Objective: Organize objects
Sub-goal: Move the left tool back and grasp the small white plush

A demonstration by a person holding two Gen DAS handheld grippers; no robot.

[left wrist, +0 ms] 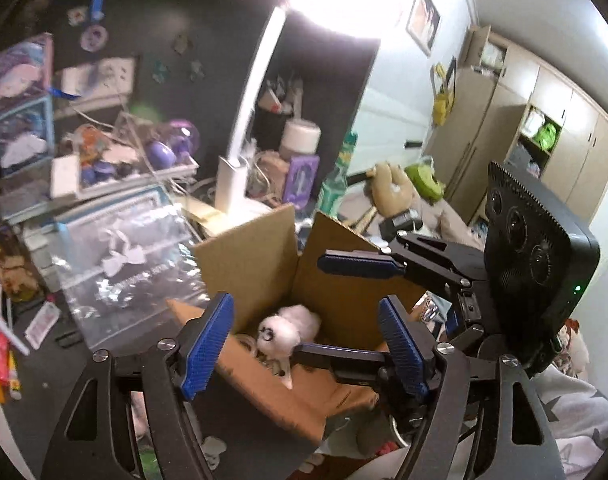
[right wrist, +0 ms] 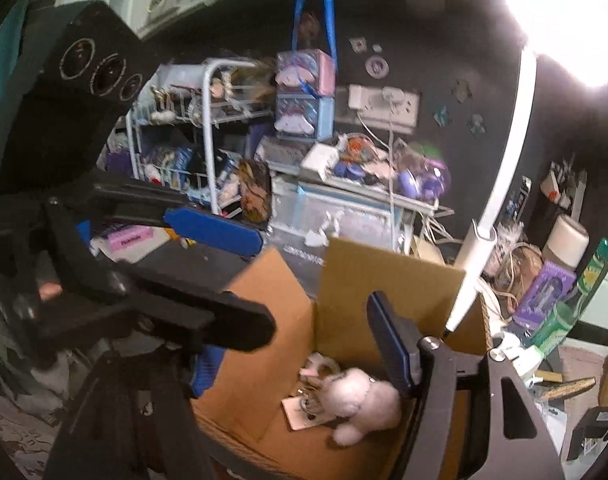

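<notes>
Cluttered bench (right wrist: 208, 258) under a glaring lamp (right wrist: 564, 28) that washes out the top of both views; far items (drawer boxes, wire rack, cables) are blurred and hard to name. Open cardboard box (right wrist: 384, 280) sits near, flaps up. White plush toy (right wrist: 364, 404) lies on the box floor beside a card and small tangled bits I cannot identify; in the left wrist view the plush toy (left wrist: 288, 328) is partly hidden by the right gripper's finger. Left gripper (left wrist: 304, 340) hangs above the box, jaws spread, nothing between them. Right gripper (right wrist: 300, 356) likewise jaws spread and empty; its left finger is mostly covered by the other gripper crossing in front.
</notes>
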